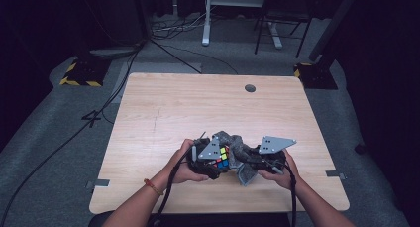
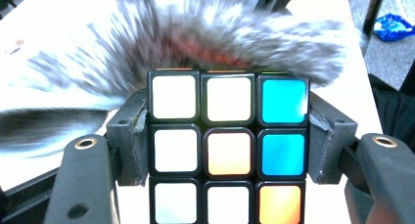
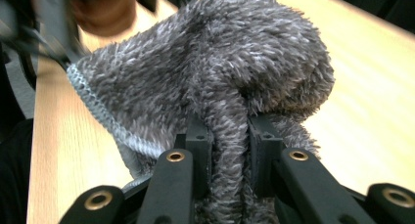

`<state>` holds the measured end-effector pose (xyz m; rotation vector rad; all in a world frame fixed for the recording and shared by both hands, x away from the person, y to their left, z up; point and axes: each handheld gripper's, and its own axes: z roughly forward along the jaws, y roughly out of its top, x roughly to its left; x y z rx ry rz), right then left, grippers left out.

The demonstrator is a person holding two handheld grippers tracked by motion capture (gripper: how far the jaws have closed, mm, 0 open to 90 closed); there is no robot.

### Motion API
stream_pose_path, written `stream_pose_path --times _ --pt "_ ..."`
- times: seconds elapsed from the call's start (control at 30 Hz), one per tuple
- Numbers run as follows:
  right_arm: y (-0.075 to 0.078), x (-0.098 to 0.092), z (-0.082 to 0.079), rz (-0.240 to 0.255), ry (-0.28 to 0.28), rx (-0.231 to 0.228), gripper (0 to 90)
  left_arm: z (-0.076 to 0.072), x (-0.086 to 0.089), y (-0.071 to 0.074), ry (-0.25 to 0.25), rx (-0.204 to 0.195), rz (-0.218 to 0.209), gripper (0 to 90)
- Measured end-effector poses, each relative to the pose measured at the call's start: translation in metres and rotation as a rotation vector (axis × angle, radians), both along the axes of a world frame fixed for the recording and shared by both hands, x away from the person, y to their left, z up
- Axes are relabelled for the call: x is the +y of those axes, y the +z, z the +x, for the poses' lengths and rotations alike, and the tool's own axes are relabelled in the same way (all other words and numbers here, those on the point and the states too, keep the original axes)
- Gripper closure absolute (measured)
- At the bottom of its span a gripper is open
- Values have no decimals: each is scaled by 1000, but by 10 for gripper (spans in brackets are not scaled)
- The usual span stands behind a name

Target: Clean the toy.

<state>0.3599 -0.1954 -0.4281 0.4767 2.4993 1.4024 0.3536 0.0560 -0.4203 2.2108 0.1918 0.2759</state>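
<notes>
Two grippers are working together: left gripper [image 2: 228,150] clamping the multicoloured plastic puzzle cube [image 2: 228,145], right gripper [image 3: 230,155] pinching the grey fluffy cloth [image 3: 215,72] against the cube; wiping should go best with the cube steady.

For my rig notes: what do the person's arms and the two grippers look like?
Both grippers, left gripper and right gripper, are black with brass-ringed holes, each topped by a grey three-cornered plate and trailing a black cable. The forearms are unsleeved; the left wrist wears an orange bracelet.
</notes>
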Motion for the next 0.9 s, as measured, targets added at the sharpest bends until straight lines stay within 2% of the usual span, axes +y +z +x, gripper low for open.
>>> stream_pose_path --times 0.1,0.23,0.33,0.37,0.43,0.5,0.57,0.7,0.77,0.8,0.87,0.9 --pt "-7 -1 4 -10 6 34 755 -2 3 3 7 -11 -6 332" --pt "-12 2 6 -43 12 54 755 -2 6 7 7 -21 -23 332" --pt "-11 0 6 -15 23 64 755 -2 6 6 5 -23 -17 332" --pt "-9 1 5 -6 26 61 755 -3 5 6 5 -30 -5 332" --pt "-6 3 1 -31 14 23 756 -3 2 4 3 -30 10 332" --pt "-2 4 -2 -2 20 8 755 -4 -1 2 -1 -31 27 332" --pt "2 5 -5 6 21 -10 754 -4 -4 -1 -8 -24 33 332" --pt "8 9 -9 20 31 -34 753 -7 -13 -6 -15 -35 82 332" --pt "8 11 -9 10 30 -44 753 -6 -13 -6 -10 -31 80 332" --pt "7 11 -9 8 28 -45 753 -5 -11 -5 -9 -24 68 332" --pt "6 10 -7 -4 21 -39 753 -5 -8 -2 -6 -34 52 332" --pt "4 9 -5 -21 8 -35 753 -5 -6 0 -6 -31 41 332"
